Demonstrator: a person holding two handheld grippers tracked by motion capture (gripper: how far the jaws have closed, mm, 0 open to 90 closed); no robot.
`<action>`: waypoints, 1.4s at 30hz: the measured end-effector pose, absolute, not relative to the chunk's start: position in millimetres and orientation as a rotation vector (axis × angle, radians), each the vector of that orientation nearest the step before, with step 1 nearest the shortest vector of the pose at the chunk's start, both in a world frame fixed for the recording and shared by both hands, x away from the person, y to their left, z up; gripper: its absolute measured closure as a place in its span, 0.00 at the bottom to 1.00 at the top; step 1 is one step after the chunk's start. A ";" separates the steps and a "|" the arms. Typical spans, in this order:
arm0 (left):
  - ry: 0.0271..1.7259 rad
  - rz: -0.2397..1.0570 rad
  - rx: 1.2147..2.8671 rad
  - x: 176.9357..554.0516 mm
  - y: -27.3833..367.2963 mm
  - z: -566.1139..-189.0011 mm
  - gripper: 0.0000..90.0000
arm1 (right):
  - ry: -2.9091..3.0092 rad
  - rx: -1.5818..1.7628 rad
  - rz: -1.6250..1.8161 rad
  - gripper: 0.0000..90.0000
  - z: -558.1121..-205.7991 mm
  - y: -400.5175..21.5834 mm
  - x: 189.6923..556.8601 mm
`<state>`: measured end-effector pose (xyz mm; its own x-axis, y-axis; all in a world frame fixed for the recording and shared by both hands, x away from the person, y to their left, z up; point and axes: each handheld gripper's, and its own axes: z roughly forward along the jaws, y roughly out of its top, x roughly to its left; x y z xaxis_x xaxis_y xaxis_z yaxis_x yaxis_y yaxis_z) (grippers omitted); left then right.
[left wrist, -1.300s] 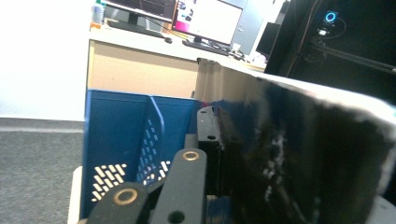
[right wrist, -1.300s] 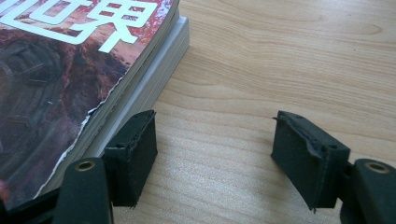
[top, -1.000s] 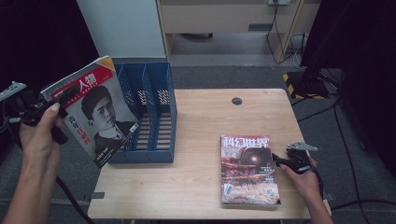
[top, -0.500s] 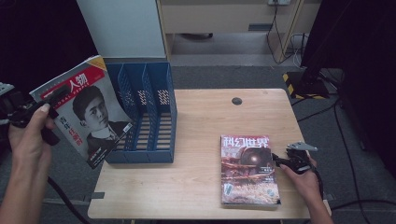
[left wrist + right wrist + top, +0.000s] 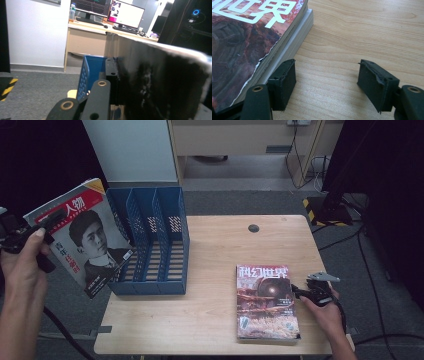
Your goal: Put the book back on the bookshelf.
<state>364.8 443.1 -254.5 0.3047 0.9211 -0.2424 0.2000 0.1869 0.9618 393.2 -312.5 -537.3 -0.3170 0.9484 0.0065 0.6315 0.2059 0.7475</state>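
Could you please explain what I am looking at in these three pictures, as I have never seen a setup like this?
There is no robot here: a person holds a two-jawed claw in each hand. The high view looks down on a wooden table from above the person. The other two pictures come from cameras riding on each claw, looking along its black jaws.

On the table stand a blue file rack with three slots and a stack of magazines lying flat.

The left claw is shut on a magazine with a portrait cover, held up off the left side of the table, beside the rack. The right claw rests open on the table next to the stack, with nothing between its jaws.
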 end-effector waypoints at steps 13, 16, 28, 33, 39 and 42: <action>1.179 0.752 1.332 393.3 439.3 -266.7 0.95 | 2.021 1.461 0.912 0.34 -537.4 -311.8 392.7; 1.179 0.754 1.334 398.2 436.5 -268.4 0.95 | 2.024 1.459 0.907 0.34 -537.1 -311.4 392.4; 1.192 0.765 1.347 413.7 424.6 -275.2 0.95 | 2.025 1.456 0.907 0.34 -537.1 -311.2 392.2; 1.184 0.756 1.348 418.0 419.8 -276.3 0.95 | 2.024 1.454 0.907 0.34 -537.2 -311.0 392.2; 1.177 0.738 1.346 422.5 412.2 -278.0 0.95 | 2.023 1.453 0.907 0.34 -537.2 -310.8 392.0; 1.172 0.731 1.344 423.8 410.9 -277.7 0.95 | 2.024 1.453 0.907 0.34 -537.1 -310.8 392.0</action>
<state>423.8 410.9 -277.7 0.3074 0.9275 -0.2129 0.2168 0.1496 0.9647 392.0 -310.8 -537.1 -0.3172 0.9483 -0.0059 0.6267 0.2142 0.7493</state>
